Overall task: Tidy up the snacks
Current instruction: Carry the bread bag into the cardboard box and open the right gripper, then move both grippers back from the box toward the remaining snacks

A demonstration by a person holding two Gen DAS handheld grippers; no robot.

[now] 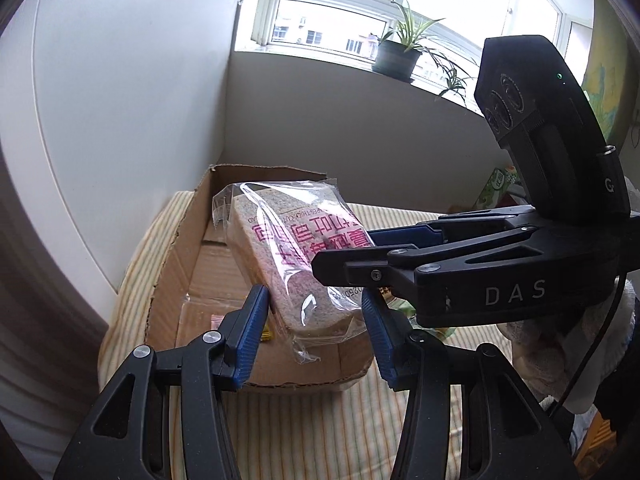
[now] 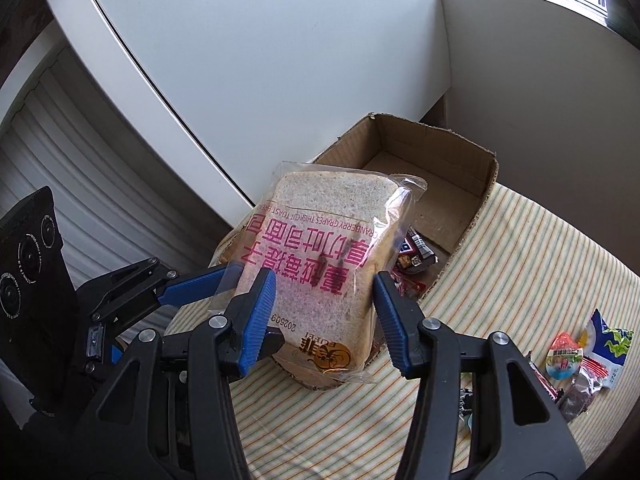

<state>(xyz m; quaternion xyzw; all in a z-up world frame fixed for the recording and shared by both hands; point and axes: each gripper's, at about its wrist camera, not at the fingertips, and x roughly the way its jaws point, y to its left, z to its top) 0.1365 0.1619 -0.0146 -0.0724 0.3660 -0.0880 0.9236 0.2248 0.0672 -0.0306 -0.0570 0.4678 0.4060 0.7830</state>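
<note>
A clear bag of sliced toast bread (image 1: 288,264) with pink print hangs tilted over an open cardboard box (image 1: 172,264). My left gripper (image 1: 316,332) has its blue pads on the two sides of the bag's near end. From the right, my right gripper (image 1: 348,252) clamps the same bag. In the right wrist view the bread bag (image 2: 328,248) sits between the pads of the right gripper (image 2: 324,316), above the near end of the box (image 2: 452,168). A blue finger (image 2: 188,290) of the left gripper reaches the bag's left edge.
The box stands on a striped tablecloth (image 2: 520,260) against a white panel (image 1: 120,120). Wrapped snacks (image 2: 416,256) lie inside the box under the bread. Several loose snack packets (image 2: 580,360) lie on the cloth to the right. A potted plant (image 1: 396,56) stands on the windowsill.
</note>
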